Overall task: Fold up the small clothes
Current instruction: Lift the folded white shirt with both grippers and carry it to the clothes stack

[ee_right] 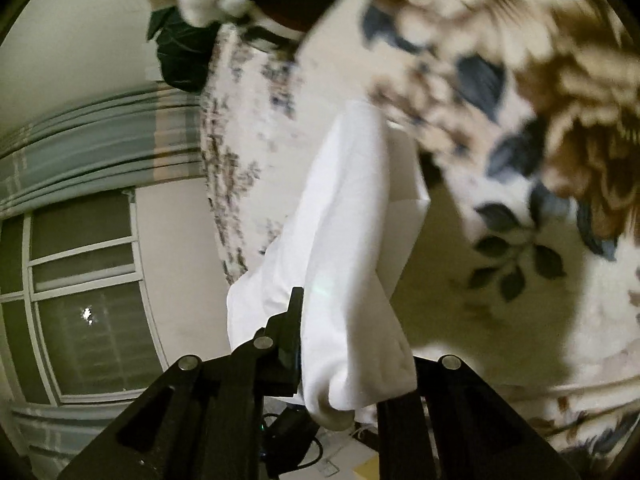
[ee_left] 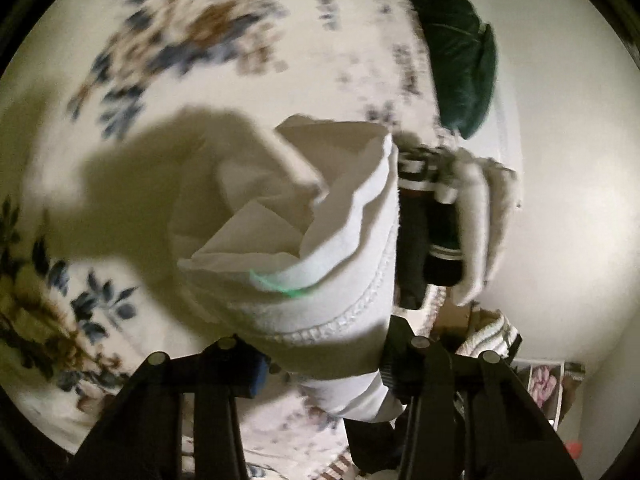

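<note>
We find the floral bedspread (ee_left: 168, 32) beneath a white garment (ee_left: 320, 248) lifted clear of it. The left hand-held gripper (ee_left: 320, 364) and right hand-held gripper (ee_right: 340, 360) each pinch an edge of it, jaws nearly closed. We advise holding both corners level and taut before folding. Only the left view shows the green cushion (ee_left: 456, 52) clearly; only the right shows the window (ee_right: 80, 280).

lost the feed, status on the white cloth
Both hand-held grippers, left and right, clamp the white cloth. Bunched above the floral bedspread. Nothing blocking.
</note>
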The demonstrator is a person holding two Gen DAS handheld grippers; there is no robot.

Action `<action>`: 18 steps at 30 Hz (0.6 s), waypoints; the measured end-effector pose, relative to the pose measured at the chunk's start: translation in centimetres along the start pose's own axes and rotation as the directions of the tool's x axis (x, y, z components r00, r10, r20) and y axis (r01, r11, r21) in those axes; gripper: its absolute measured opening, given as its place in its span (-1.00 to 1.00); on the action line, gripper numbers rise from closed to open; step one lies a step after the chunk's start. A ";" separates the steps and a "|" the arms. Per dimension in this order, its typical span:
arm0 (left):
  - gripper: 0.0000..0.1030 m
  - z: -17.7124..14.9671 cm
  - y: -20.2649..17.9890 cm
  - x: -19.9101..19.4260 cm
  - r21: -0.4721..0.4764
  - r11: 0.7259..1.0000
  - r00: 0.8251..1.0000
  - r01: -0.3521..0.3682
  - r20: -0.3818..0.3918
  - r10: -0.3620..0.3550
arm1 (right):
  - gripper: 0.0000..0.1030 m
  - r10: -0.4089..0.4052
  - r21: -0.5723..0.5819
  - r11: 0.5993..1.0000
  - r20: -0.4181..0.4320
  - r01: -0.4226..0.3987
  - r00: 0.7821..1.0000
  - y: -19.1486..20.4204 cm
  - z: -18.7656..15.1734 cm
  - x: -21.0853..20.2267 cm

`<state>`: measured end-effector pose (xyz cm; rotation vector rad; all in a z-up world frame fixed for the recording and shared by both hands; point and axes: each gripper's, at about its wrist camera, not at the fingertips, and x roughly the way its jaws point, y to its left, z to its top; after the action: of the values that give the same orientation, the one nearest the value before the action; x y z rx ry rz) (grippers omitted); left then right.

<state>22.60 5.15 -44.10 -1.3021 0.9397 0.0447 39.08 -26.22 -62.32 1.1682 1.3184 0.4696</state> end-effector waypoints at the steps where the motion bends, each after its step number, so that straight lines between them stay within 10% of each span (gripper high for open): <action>1: -0.23 0.4 -0.9 -0.1 0.008 1.000 1.000 0.011 -0.006 -0.011 | -0.72 0.001 -0.009 1.000 0.007 0.000 1.000 0.9 0.1 -0.8; 11: -0.23 5.7 -16.9 2.5 0.161 0.973 0.983 0.164 -0.105 -0.149 | -0.72 0.048 -0.116 0.993 0.200 -0.025 0.979 13.6 6.6 -8.2; 18: -0.23 9.6 -33.2 7.5 0.285 0.902 0.944 0.323 -0.162 -0.287 | -0.72 0.138 -0.248 0.968 0.396 -0.039 0.908 25.9 16.6 -14.6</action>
<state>50.07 -0.94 -22.68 -1.1533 0.7918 -0.4129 58.76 -34.30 -35.76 1.0593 0.8229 0.4058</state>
